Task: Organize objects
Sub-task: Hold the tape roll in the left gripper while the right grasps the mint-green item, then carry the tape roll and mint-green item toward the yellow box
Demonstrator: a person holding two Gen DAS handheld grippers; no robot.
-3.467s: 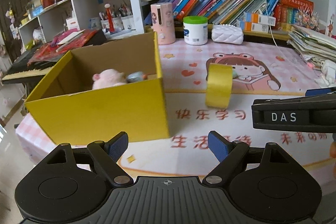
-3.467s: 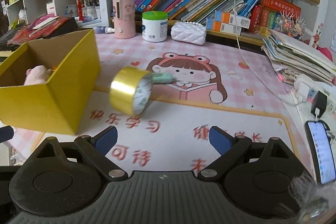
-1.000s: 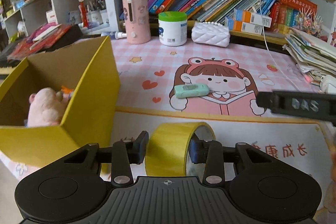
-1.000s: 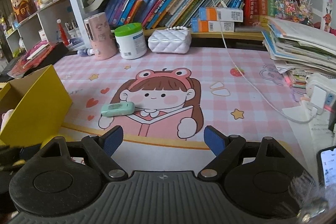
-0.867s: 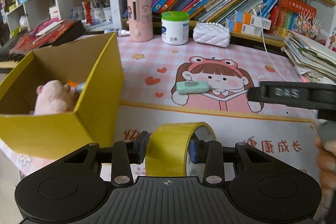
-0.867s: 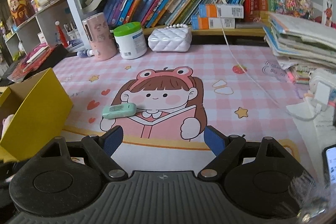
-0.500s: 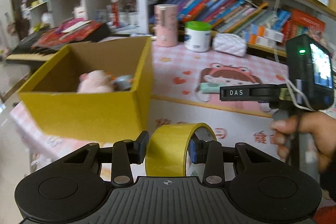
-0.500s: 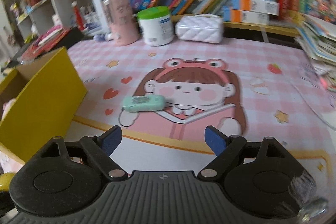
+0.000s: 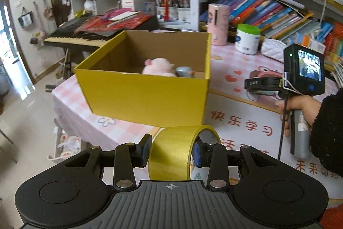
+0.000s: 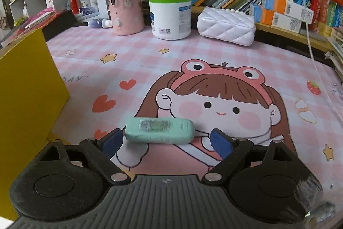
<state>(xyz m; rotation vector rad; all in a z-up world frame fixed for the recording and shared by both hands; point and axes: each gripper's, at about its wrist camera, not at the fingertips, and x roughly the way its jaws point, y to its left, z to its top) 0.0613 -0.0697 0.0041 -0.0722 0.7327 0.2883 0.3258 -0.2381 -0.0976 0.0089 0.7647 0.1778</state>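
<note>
A: The left gripper (image 9: pixel 171 152) is clamping the roll of yellow tape (image 9: pixel 174 153) between its pads and is carrying it clear of the mat; a few seconds back the roll was standing on edge on the desk, beside the yellow box (image 9: pixel 148 78). The box is now lying straight ahead of the roll, a pink plush toy (image 9: pixel 159 67) and a small grey item (image 9: pixel 184 72) sitting inside it.

B: And the right gripper (image 10: pixel 166 142)?

A: Its jaws have just been widening and are standing apart, empty, as it is closing in on the mint-green eraser-like block (image 10: pixel 159 131). A second ago that block was lying well ahead on the cartoon mat (image 10: pixel 214 57); now it is lying crosswise just beyond the fingertips, touched by neither pad.

B: What is that meaning for the tidying?

A: The tape is looking ready to go into the box, and the block appears to be the next pick-up. Its length is looking close to the jaw gap, so a square approach seems needed.
</note>
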